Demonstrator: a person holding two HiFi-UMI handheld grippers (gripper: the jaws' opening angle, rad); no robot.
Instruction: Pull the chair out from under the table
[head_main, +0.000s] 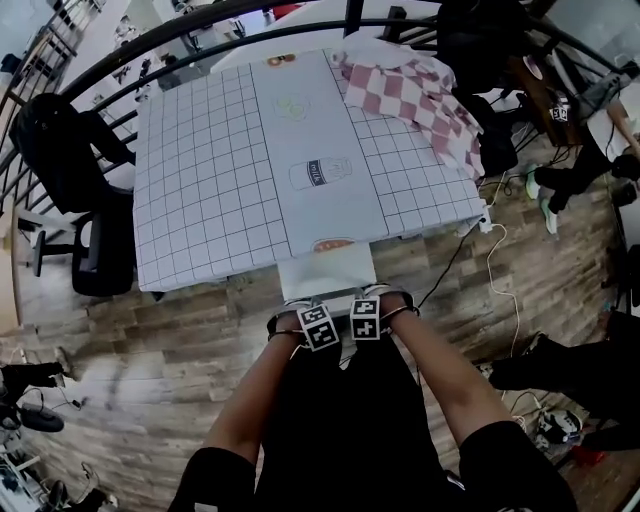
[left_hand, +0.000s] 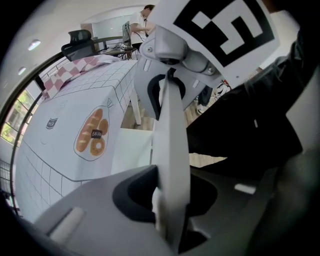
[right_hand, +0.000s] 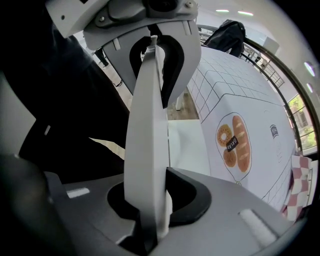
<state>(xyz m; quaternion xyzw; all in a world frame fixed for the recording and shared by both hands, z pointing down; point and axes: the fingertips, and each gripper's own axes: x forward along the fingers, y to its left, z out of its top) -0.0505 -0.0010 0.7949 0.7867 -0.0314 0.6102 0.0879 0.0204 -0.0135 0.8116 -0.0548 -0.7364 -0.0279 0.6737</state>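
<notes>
Floor: wood planks, worn grey-brown. A white cable snakes across it to the right of the table.

Table: square, draped in a white cover ruled with a dark grid. A plain centre strip carries drawings, with a bread print at the near end. A red-and-white checked cloth is bunched on the far right corner.

A black office chair stands against the table's left side. A curved black railing rings the far side, and the gripper views show daylight windows beyond it. People's legs show at the right edge.

Chair: white, at the middle of the table's near side, between the table and the person. A pale slab of seat shows out from the cover's hem. Its front probably lies under the table, but the hem hides that. The chair's own legs are not visible. The back is a thin white panel, upright, seen edge-on in both gripper views.

Left gripper and right gripper: side by side, almost touching, pointing down onto the top edge of the back. Each claw pinches the panel, one jaw on either face, with the dark inner surfaces close against it. The person's forearms run back from them over dark clothing.
</notes>
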